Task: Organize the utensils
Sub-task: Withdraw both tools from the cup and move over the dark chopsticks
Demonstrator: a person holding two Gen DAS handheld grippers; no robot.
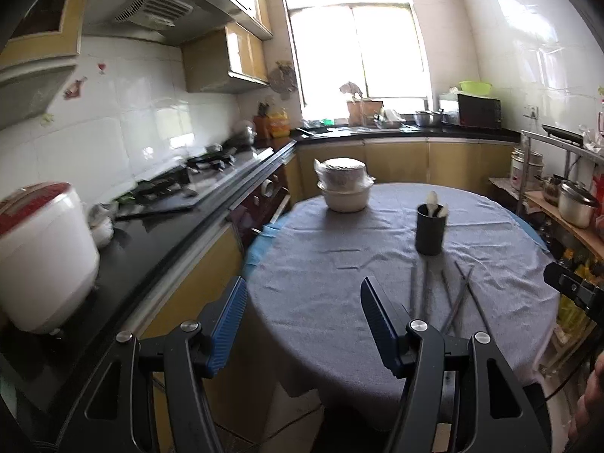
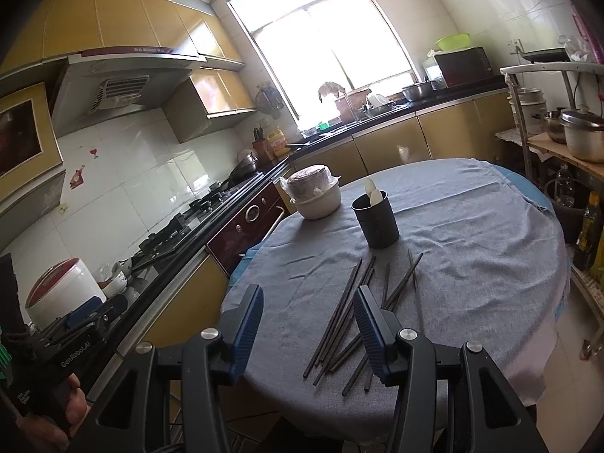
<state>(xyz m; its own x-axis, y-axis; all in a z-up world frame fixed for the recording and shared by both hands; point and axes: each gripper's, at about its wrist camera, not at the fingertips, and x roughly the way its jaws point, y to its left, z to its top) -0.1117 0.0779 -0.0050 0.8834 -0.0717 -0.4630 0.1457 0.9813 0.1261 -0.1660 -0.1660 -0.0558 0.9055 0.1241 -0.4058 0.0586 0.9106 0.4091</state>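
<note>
In the left wrist view, the left gripper (image 1: 302, 324) hangs off the near edge of a round table (image 1: 339, 264) draped in grey cloth, its blue-padded jaws spread with nothing between them, apparently waiting while the work is set up. A dark cup (image 1: 429, 229) stands on the cloth at about one o'clock from that gripper, two pale spoons (image 1: 434, 204) upright in it, which suggests it is the holder meant to collect everything. The chopsticks (image 1: 445, 294) lie flat and loosely fanned on the cloth between cup and near edge, at about two o'clock, apart from the jaws. Stacked white bowls (image 1: 344, 185) sit at twelve o'clock near the far rim, out of the way. The right gripper's body shows at the frame's three o'clock edge. In the right wrist view, the right gripper (image 2: 309, 324) is poised low over the table's near edge, fingers parted and gripping nothing; its right finger overlaps the near ends of the scattered chopsticks (image 2: 347, 313) in the picture, though contact cannot be told. The cup (image 2: 375, 222) stands beyond them at about one o'clock, near enough for a short carry. The bowls (image 2: 315, 196) lie at twelve o'clock. The right hand looks best placed for the first pick.
</note>
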